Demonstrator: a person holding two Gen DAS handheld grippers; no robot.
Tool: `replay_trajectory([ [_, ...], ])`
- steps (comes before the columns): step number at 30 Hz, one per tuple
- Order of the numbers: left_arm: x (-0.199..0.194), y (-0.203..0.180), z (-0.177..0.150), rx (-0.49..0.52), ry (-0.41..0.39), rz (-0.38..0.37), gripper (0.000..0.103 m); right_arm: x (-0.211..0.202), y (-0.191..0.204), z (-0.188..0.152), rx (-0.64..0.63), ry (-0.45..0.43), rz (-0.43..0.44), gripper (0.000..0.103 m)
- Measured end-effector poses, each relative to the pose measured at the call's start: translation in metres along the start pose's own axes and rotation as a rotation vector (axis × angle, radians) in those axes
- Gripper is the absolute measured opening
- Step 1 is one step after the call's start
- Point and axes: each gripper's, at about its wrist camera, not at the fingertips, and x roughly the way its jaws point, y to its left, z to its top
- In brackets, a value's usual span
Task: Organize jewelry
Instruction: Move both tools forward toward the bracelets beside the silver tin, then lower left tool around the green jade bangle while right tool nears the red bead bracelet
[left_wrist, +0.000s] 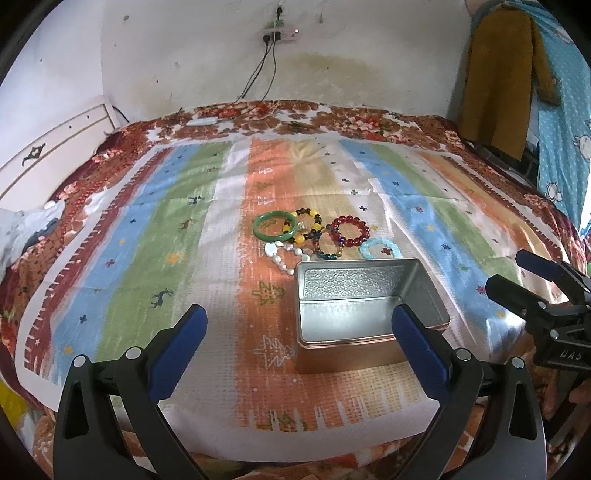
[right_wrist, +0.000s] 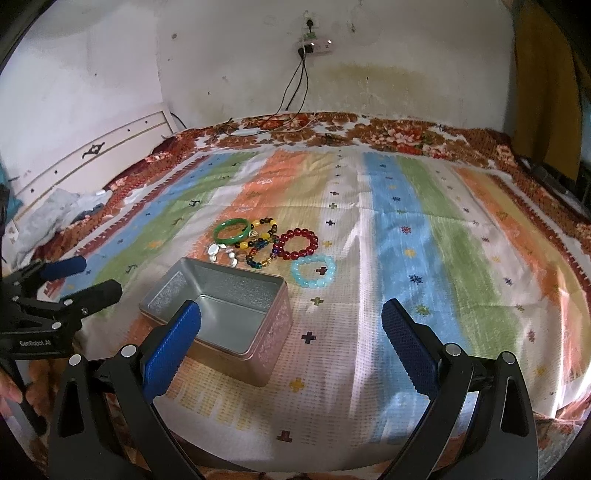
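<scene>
Where the left wrist camera looks along its own blue-padded fingers, the left gripper (left_wrist: 299, 332) hangs with them spread wide and nothing between them, above the near part of a striped cloth (left_wrist: 177, 258) laid over a bed. An open metal tin (left_wrist: 369, 295) stands on the cloth just ahead, its right near corner partly hidden behind the right-hand finger; the tin is empty. Just beyond its far wall lies a cluster of bracelets: a green bangle (left_wrist: 275, 229) at the left, a yellow and dark beaded bracelet (left_wrist: 308, 225) overlapping it, a white pearl strand (left_wrist: 284, 258) reaching toward the tin's far left corner, a multicoloured glass bead bracelet (left_wrist: 328, 245), a red bead bracelet (left_wrist: 349, 232) and a pale blue bead bracelet (left_wrist: 380, 249) at the right. The right gripper (left_wrist: 517, 277) enters at the right edge, its fingers parted and empty.

From the right wrist camera, the right gripper (right_wrist: 291, 332) shows its fingers wide apart and empty over the cloth (right_wrist: 424, 258). The tin (right_wrist: 221, 295) sits ahead to the left, partly behind the left-hand finger. Behind it lie the green bangle (right_wrist: 232, 232), the pearl strand (right_wrist: 221, 254) and the glass bead bracelet (right_wrist: 262, 254); the red bead bracelet (right_wrist: 298, 243) and the pale blue bead bracelet (right_wrist: 313, 271) lie to the right of the tin's far corner. The left gripper (right_wrist: 74, 280) shows at the left edge, fingers parted, a hand (right_wrist: 11, 391) below it.
</scene>
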Motion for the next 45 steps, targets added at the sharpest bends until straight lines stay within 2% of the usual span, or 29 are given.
replay_trajectory([
  [5,0.012,0.007,0.007,-0.026,0.044,-0.008,0.098,0.009,-0.004,0.004,0.017,0.024,0.011,0.099],
  [13,0.021,0.009,0.017,-0.038,0.053,0.016,0.098,0.02,0.002,0.018,-0.028,0.033,0.005,0.099],
  [20,0.039,0.017,0.032,-0.035,0.093,0.053,0.097,0.032,0.004,0.034,-0.05,0.052,0.044,0.1],
  [25,0.055,0.024,0.045,-0.031,0.12,0.074,0.098,0.04,0.004,0.046,-0.07,0.051,0.041,0.099],
  [32,0.072,0.031,0.059,-0.008,0.143,0.123,0.097,0.053,-0.003,0.056,-0.044,0.082,0.055,0.099],
  [45,0.109,0.051,0.076,-0.075,0.247,0.07,0.097,0.075,-0.012,0.078,-0.033,0.116,0.078,0.099],
])
